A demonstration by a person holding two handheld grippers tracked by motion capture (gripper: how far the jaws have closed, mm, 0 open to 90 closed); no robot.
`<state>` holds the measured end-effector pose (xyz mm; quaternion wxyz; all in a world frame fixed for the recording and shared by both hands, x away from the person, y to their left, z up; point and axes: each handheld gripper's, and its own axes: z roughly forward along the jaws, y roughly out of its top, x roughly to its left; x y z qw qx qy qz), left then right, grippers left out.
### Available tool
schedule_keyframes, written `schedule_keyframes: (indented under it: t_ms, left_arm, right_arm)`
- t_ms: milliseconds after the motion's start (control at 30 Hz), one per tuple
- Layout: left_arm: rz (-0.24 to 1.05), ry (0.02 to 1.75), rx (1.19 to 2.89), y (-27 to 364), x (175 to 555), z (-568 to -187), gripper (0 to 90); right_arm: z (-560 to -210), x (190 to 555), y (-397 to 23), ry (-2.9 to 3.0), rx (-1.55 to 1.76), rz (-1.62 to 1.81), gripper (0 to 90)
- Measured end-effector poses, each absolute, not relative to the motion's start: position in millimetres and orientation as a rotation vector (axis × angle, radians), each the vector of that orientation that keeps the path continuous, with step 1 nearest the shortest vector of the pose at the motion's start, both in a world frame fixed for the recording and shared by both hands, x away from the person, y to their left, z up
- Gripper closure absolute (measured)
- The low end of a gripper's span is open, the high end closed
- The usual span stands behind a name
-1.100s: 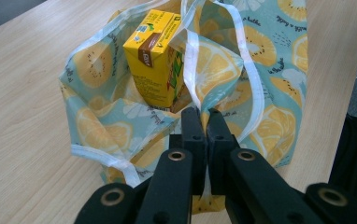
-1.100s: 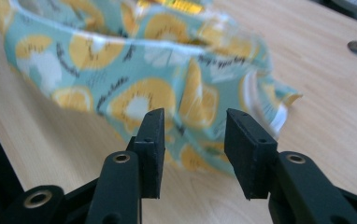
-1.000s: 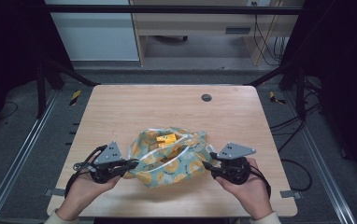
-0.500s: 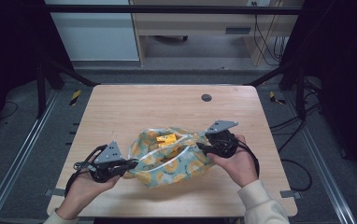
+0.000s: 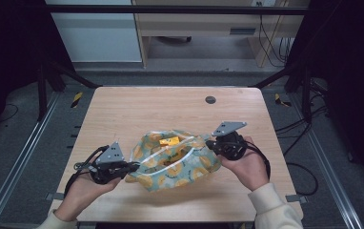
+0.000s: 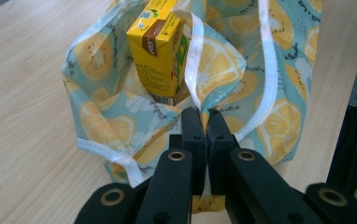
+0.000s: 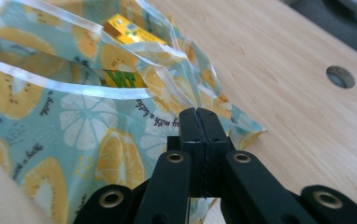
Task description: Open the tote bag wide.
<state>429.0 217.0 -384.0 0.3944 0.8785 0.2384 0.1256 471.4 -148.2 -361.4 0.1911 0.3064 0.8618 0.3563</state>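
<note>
bag (image 5: 175,162): teal/light blue fabric, yellow lemon-slice print plus white slice outlines and small dark script, white trim along edges. carton (image 6: 160,51) inside: yellow, brown band, green patch, blue logo. desk (image 5: 170,107): light wood grain, one dark grey round grommet (image 5: 210,99). both sets of jaws black.

One cloth bag (image 5: 175,160) with a lemon print lies on the one bench (image 5: 137,107). One yellow drink carton (image 6: 160,49) sits inside the bag, just ahead of the left tool (image 6: 204,119). Two tools are present: the left tool and the right tool (image 7: 198,119), one at each end of the bag. One round hole (image 5: 210,99) marks the bench, beyond the right tool.
</note>
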Motion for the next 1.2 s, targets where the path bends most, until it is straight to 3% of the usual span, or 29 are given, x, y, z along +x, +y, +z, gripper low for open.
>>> schedule_keyframes:
  t_ms: [100,333,533,1033,1133,1200]
  left_arm:
    - [0.323,0.594,2.243,216,429,-380,89.1]
    - [0.308,0.561,2.320,211,429,-384,89.1]
    - [0.366,0.556,2.344,207,427,-397,89.1]
    - [0.320,0.597,2.429,215,433,-448,88.3]
    - [0.299,0.578,2.464,215,435,-454,85.6]
    - [0.313,0.593,2.438,215,434,-455,78.9]
  right_arm:
    - [-346,457,-156,2.393,0.831,1.047,90.0]
    - [-346,433,-157,2.420,0.786,1.081,90.0]
    - [-370,411,-156,2.463,0.785,1.071,90.0]
    - [-436,400,-152,2.558,0.854,0.962,90.0]
    - [-442,402,-150,2.569,0.865,0.947,89.1]
    - [-440,404,-149,2.576,0.878,0.948,81.7]
